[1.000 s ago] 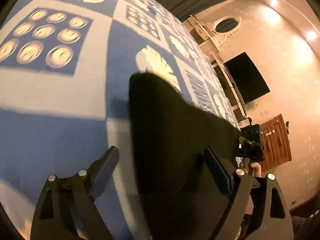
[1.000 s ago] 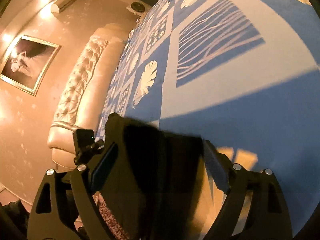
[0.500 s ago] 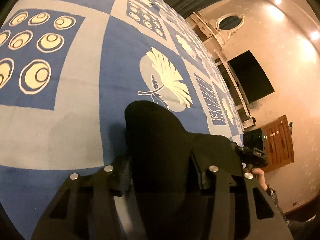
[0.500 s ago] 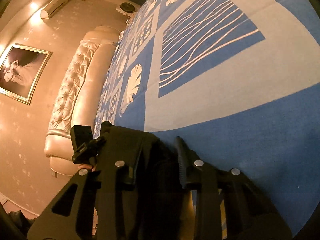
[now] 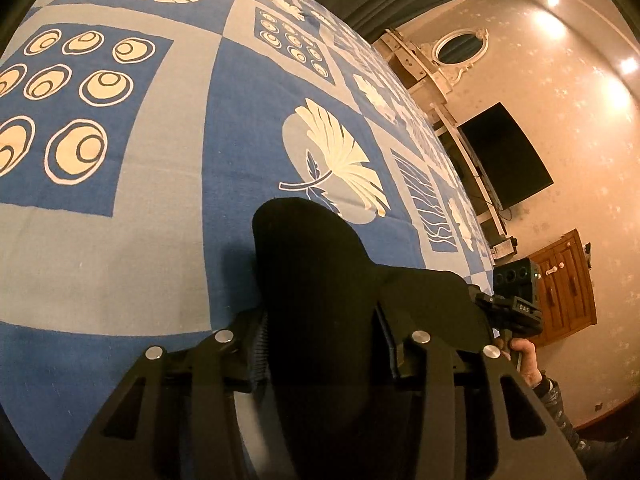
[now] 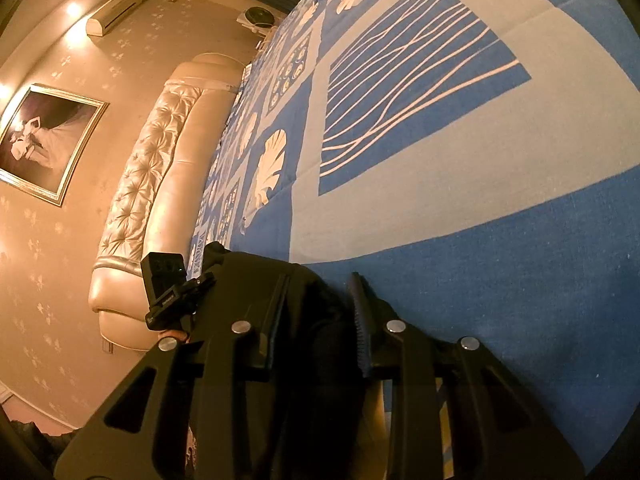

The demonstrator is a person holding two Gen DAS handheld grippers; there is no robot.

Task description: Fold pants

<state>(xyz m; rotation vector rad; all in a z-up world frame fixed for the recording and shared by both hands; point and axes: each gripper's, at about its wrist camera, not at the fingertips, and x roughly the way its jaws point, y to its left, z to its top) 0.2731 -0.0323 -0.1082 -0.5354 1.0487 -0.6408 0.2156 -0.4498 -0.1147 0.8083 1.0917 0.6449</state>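
Note:
The black pants [image 5: 316, 264] lie on a bed with a blue and grey patterned cover [image 5: 160, 208]. My left gripper [image 5: 320, 344] is shut on an edge of the pants, and black fabric bulges up between and beyond its fingers. My right gripper [image 6: 320, 320] is shut on another part of the pants [image 6: 256, 268], with a bunch of cloth between its pads. Each gripper shows in the other's view, the right one at the right [image 5: 516, 300] and the left one at the left [image 6: 168, 288]. The cloth spans between them.
The bed cover [image 6: 460, 160] spreads far ahead of both grippers. A cream tufted headboard [image 6: 152, 184] and a framed picture [image 6: 44, 140] are on the left wall. A dark TV [image 5: 504, 156] and a wooden cabinet [image 5: 564, 284] stand by the right wall.
Both grippers were open around the pants edge a second ago and have closed on it. The cloth has bunched up between the fingers, and both views have shifted slightly.

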